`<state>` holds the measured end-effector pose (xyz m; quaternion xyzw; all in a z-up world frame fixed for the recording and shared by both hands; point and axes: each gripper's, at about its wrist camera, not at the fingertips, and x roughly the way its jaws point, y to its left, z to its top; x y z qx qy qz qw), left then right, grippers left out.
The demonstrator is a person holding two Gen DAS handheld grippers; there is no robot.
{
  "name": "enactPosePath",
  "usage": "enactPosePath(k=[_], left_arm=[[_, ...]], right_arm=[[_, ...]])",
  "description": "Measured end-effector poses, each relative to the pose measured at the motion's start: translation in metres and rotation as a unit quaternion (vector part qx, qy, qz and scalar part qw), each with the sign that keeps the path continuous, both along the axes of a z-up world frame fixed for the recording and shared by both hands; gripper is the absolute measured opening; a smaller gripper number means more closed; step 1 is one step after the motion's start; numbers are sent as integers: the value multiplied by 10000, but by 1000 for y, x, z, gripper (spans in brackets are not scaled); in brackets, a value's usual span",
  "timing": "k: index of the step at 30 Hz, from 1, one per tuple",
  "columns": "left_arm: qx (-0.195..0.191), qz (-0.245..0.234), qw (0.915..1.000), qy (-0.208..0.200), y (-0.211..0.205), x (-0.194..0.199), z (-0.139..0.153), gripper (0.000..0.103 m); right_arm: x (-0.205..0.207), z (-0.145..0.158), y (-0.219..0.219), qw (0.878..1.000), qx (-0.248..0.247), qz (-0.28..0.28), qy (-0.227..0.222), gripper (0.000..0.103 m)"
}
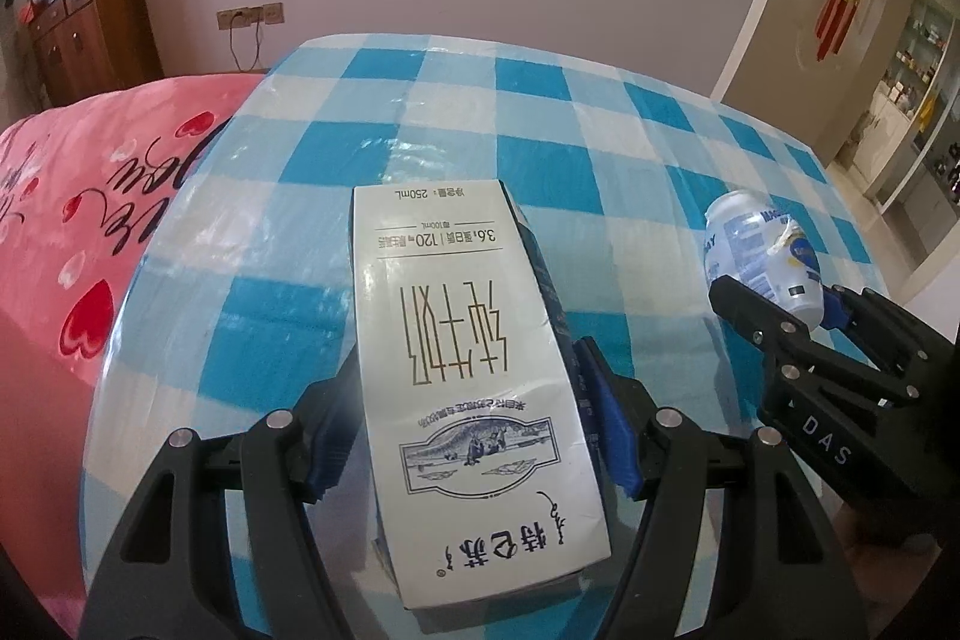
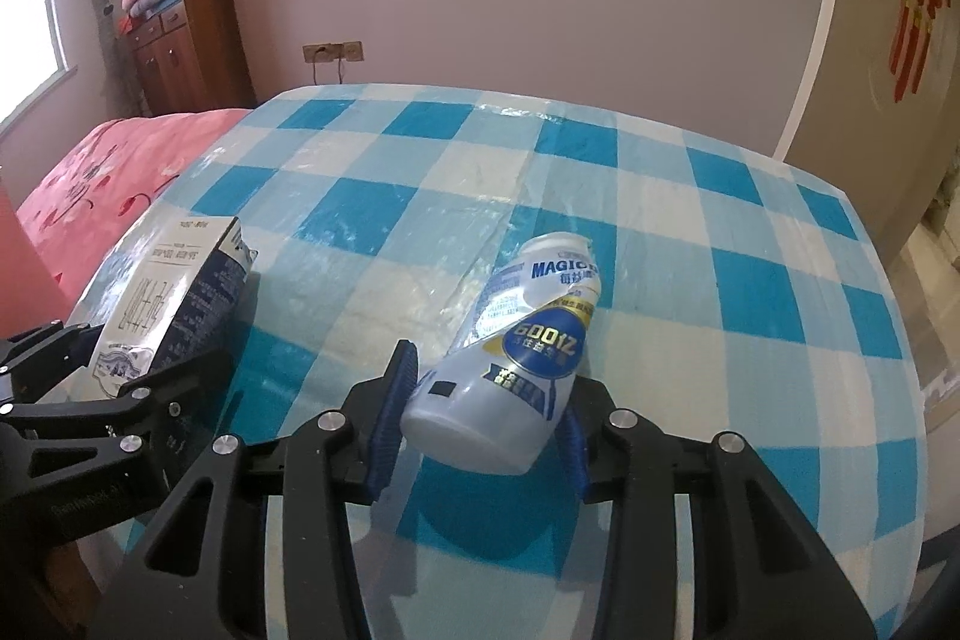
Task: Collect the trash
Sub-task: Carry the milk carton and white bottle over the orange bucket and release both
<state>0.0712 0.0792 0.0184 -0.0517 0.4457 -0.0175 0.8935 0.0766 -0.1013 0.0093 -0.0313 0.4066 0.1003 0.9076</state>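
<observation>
— Nearest first: left tool (image 1: 474, 424) pinching the milk carton (image 1: 474, 370) by its sides, blue pads pressed in, carton lifted clear of the checked desk (image 1: 420, 112)?

— Looks so. Beside it, right tool (image 2: 480, 418) clamped around the base of the white yogurt-drink bottle (image 2: 516, 340), held tilted, neck pointing away over the desk.

— Progress?

— Both pieces of trash gripped, probably mid-task. No bin in view, so dropping off yet to do.

— Farther back?

— Pink bed (image 1: 78, 196) left of the desk; door (image 2: 870, 40) at right.
</observation>
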Motion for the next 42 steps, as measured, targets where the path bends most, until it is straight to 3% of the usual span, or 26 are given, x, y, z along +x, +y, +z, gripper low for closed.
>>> enactPosePath(k=[17, 29, 42], left_arm=[[-156, 53, 9995, -269, 8, -28, 7, 68], [-87, 119, 9969, -772, 32, -76, 45, 68], [140, 571, 9898, -1300, 84, -126, 93, 68]], right_arm=[[-48, 22, 13, 9996, -145, 77, -238, 43], [-87, 61, 38, 9970, -296, 302, -643, 43], [-111, 101, 96, 9908, -326, 922, -931, 43]])
